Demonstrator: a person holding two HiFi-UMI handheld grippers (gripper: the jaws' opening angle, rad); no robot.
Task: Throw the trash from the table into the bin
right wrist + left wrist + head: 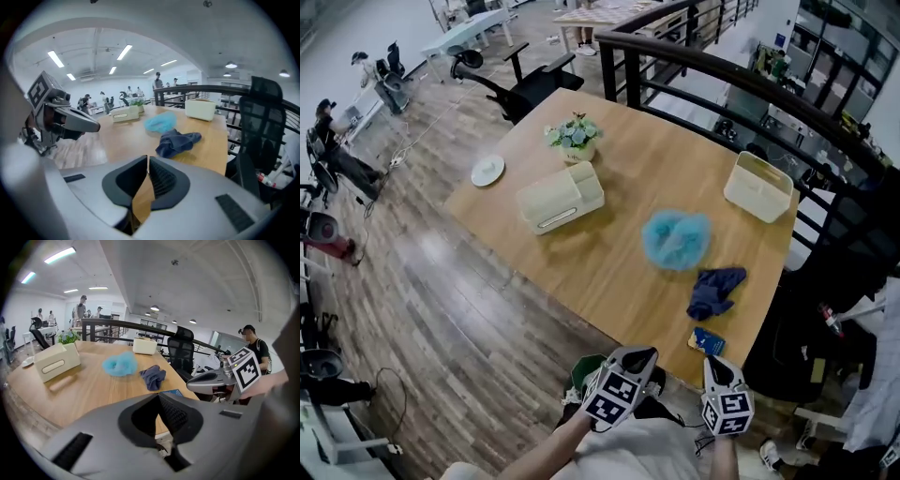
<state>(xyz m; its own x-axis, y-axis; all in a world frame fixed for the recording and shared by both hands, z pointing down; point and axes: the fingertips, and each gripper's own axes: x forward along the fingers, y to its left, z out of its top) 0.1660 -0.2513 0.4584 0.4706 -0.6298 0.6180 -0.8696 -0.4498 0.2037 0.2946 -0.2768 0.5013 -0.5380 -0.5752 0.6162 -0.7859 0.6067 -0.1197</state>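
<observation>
A crumpled dark-blue cloth (715, 291) lies on the bench (609, 272), with a fluffy light-blue net (675, 239) just beyond the cloth and a small blue packet (706, 340) before it. The cloth looks light and limp, so a raised fold is probably the best place to pinch. The left tongs (639, 356) are closed and empty; the right tongs (719, 364) stand a slit apart, also empty.

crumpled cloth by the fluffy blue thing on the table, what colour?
The cloth is dark navy blue; the right gripper view shows it best.

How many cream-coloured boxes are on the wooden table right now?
2. The slotted box lies left of centre, next to the potted plant. The plain box stands near the right edge. None seems hidden.
</observation>
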